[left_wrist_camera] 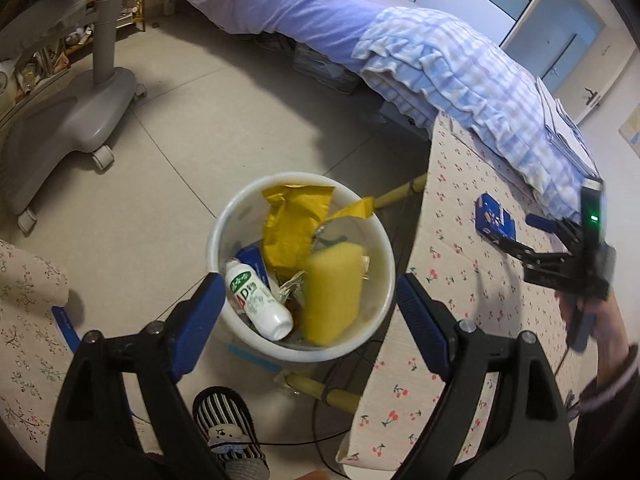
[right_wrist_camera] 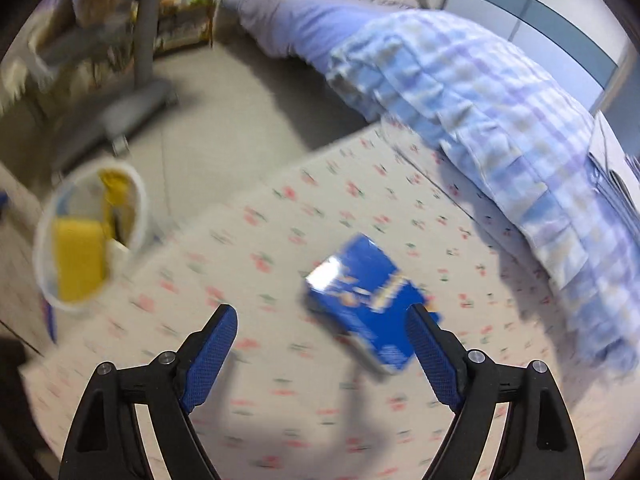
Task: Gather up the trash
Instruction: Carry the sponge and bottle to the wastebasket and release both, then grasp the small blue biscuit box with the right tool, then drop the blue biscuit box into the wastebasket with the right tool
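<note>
Below the left gripper [left_wrist_camera: 308, 300], on the tiled floor: white bin [left_wrist_camera: 224, 224], wedged between the table edge and a fabric-covered seat. Bin holds a yellow sponge [left_wrist_camera: 332, 296], crumpled yellow wrapper [left_wrist_camera: 292, 224], white bottle with green label [left_wrist_camera: 256, 300], bit of blue packaging and foil underneath. Left jaws spread wide, nothing between them, hanging over the bin mouth. Right gripper [right_wrist_camera: 322, 344] angled down over the cherry-print tablecloth [right_wrist_camera: 248, 272]; jaws wide apart, empty. Blue box [right_wrist_camera: 364, 300] lies flat on the cloth just ahead of the right-hand finger [right_wrist_camera: 434, 356], slightly behind it in view, contact can't be told. Right wrist view is motion-blurred. From the left wrist view the same box [left_wrist_camera: 494, 218] sits on the table near the bed side, right gripper [left_wrist_camera: 538, 222] just beside it, person's hand [left_wrist_camera: 596, 320] on the handle. Blue checked blanket [left_wrist_camera: 460, 72] hangs over the bed edge touching the table. Striped slipper [left_wrist_camera: 228, 432] at the bottom.
</note>
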The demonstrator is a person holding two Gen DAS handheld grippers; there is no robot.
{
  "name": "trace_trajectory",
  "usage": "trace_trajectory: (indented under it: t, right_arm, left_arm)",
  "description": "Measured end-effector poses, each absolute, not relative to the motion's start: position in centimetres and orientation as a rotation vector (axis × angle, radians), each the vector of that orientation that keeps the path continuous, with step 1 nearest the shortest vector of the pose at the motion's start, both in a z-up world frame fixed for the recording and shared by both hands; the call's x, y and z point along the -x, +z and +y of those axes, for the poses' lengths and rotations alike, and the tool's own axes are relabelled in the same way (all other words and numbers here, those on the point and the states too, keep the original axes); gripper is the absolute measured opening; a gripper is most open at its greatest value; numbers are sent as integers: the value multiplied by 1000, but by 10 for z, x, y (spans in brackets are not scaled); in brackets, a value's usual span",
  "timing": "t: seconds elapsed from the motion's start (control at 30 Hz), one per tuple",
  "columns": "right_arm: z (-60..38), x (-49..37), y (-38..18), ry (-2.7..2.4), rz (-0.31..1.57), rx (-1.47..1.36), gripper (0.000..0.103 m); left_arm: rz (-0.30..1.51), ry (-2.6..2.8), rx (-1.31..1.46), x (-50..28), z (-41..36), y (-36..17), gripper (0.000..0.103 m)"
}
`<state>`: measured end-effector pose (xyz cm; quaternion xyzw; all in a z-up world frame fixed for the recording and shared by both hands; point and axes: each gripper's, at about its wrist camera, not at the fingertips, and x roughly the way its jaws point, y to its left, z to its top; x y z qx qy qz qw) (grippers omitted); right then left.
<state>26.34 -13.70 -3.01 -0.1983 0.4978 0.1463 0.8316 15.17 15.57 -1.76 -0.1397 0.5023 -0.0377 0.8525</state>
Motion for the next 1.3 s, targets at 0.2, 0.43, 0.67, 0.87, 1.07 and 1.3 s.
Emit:
trace_trajectory:
  t: [0.2, 0.43, 0.67, 0.87, 1.07, 1.3]
  right_arm:
    - [-146, -285, -61, 359, 1116, 568, 87]
    - [-157, -303, -73, 384, 1164, 541, 87]
    - [-191, -305, -73, 381, 1216, 335, 70]
    - [-196, -275, -51, 375, 1216, 170, 68]
    - [-114, -233, -15, 551, 1168, 112, 69]
    - [-40, -205, 15, 579, 1063, -6, 89]
  left_arm:
    - [1075, -86, 285, -151, 150, -20, 87]
    - [1101, -85, 276, -153, 142, -27, 87]
    - [1109, -86, 291, -147, 140, -30, 87]
    - [1106, -61, 276, -139, 145, -25, 87]
    - [1095, 60, 226, -124, 156, -20, 87]
    - [1064, 159, 172, -94, 147, -15, 96]
